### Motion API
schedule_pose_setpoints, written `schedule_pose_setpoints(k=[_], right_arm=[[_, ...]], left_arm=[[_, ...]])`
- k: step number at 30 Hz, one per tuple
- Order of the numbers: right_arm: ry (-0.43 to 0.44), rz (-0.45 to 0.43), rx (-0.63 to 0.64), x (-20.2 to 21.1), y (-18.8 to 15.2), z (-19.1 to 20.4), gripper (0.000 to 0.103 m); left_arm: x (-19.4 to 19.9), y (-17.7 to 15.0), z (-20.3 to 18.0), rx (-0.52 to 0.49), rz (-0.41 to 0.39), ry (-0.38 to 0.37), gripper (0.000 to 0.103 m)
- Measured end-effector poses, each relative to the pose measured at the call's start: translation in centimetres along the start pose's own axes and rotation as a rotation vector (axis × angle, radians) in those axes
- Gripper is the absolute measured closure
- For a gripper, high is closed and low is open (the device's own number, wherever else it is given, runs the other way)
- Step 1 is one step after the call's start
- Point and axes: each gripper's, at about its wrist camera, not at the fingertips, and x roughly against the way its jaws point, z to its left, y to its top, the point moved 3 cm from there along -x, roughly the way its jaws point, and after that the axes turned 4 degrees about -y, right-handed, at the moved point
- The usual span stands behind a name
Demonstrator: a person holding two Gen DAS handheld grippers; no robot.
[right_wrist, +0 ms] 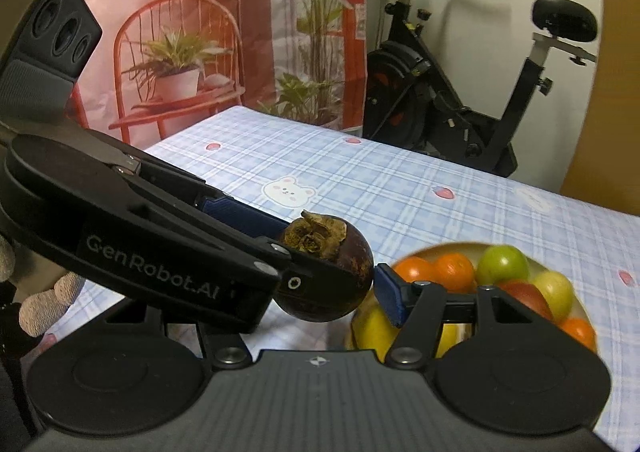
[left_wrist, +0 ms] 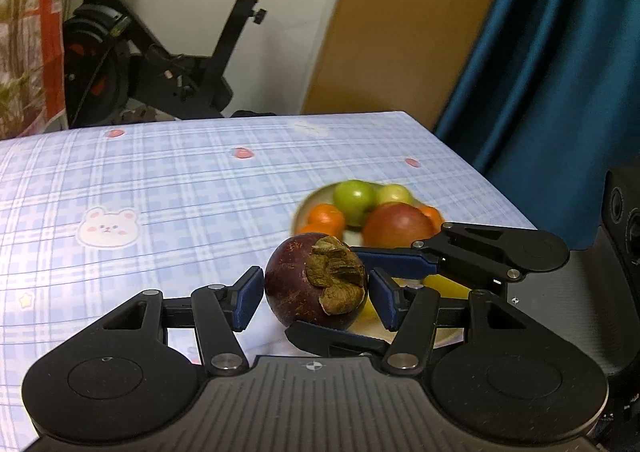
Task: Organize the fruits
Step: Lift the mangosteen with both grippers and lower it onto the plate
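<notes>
Mangosteen: a dark purple fruit (left_wrist: 316,284) with a dry brown calyx, lifted clear of the table, caught between both pairs of tongs at once.
Left tongs: the left gripper (left_wrist: 314,294) has its blue pads pressed on either flank of the mangosteen, jaws part-way closed around it.
Right tongs: the right gripper (right_wrist: 326,284) grasps the same fruit; its right blue pad meets the mangosteen's side, its left finger is hidden behind the left tongs, which cross in front. In the left wrist view its fingers reach in from the right, one above and one below the fruit.
Plate: a pale plate (left_wrist: 310,201) lies on the table just beyond and to the right of the tongs' tips, holding green fruits (left_wrist: 354,197), oranges (left_wrist: 326,216), a red apple (left_wrist: 398,226) and something yellow (right_wrist: 374,332).
Table: covered in a blue checked cloth (left_wrist: 160,179) with bear and strawberry prints.
Person: gloved fingers (right_wrist: 44,304) show behind the left tongs.
Background: an exercise bike (left_wrist: 160,51) stands past the table's far edge, a teal curtain (left_wrist: 560,51) to the right.
</notes>
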Motion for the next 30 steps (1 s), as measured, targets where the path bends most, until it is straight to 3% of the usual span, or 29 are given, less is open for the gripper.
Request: schedule_pose_setpoints(k=[16, 23, 30], right_arm=[[-0.071, -0.060, -0.129, 6.6, -3.5, -4.7, 0.041], [-0.067, -0.041, -0.165, 6.6, -5.1, -5.9, 0.041], [-0.077, -0.073, -0.120, 6.5, -5.5, -5.4, 0.043]], left_arm=[[-2.5, -0.4, -7.7, -0.120, 0.035, -0.041, 0.042], [-3.9, -1.1, -8.2, -0.122, 0.072, -0.031, 0.042], [-4.3, -1.6, -7.6, -0.085, 0.091, -0.028, 0.044]])
